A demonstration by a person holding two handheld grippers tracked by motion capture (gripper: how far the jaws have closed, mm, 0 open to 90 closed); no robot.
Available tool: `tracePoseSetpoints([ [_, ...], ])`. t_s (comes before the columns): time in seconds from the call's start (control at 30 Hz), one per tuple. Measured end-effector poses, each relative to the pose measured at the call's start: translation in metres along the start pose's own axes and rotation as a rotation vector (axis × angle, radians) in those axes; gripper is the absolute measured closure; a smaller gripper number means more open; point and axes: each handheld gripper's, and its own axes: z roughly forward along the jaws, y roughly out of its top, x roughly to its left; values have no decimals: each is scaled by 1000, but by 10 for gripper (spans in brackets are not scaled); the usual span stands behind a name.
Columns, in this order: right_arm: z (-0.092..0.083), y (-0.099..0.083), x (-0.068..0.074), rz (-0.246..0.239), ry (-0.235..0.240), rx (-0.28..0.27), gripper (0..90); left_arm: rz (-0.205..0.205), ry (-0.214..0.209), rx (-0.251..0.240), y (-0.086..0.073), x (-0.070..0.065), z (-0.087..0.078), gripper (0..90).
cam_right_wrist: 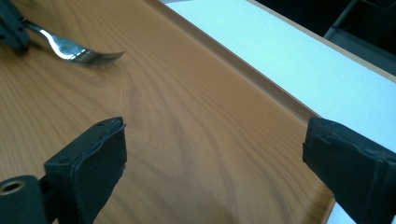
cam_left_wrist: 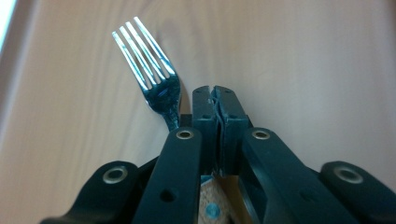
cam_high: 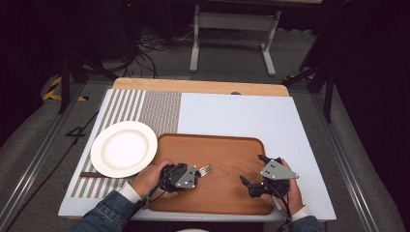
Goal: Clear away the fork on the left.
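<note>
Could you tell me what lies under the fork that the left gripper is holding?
Under the fork is the bare wooden tray. The left gripper, jaws shut on the handle, covers the rest of the fork, so the tray beneath that part stays unseen.

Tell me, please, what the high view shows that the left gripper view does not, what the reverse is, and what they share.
High view, not the other: a white plate on a striped mat, and the right hand-held gripper, jaws open over the wooden tray. Left gripper view, not the other: the four separate tines of the fork, and the left hand-held gripper with jaws shut, the fork's neck passing behind one jaw; a grip I cannot confirm. Both: fork, tray, left hand-held gripper.
</note>
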Motion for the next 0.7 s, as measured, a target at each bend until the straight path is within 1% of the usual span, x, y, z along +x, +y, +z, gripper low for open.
tracePoseSetpoints([
  [0.03,0,0,0,-1,-1,1,71,-6,5,8,-2,2,-1,883],
  [0.1,0,0,1,-3,1,2,71,-4,27,33,-6,5,-4,885],
  [0.13,0,0,1,-5,-1,1,71,-10,32,34,-8,6,-5,884],
  [0.2,-1,1,1,-7,-4,-7,71,-39,50,39,-15,10,-7,883],
  [0.3,-1,0,1,-9,-4,-8,71,-72,66,51,-22,15,-11,884],
  [0.33,-1,0,1,-7,-3,-5,71,-72,66,51,-22,15,-11,883],
  [0.37,0,0,1,-7,-3,-5,71,-89,76,57,-26,17,-13,877],
  [0.53,-1,0,1,-7,-3,-6,71,-123,97,82,-35,21,-18,873],
  [0.57,-1,0,1,-6,-2,-5,71,-128,108,87,-37,22,-19,872],
  [0.63,0,0,1,-11,-1,1,72,-146,110,95,-41,23,-22,873],
  [0.7,0,0,1,-11,1,2,72,-150,120,111,-44,23,-24,871],
])
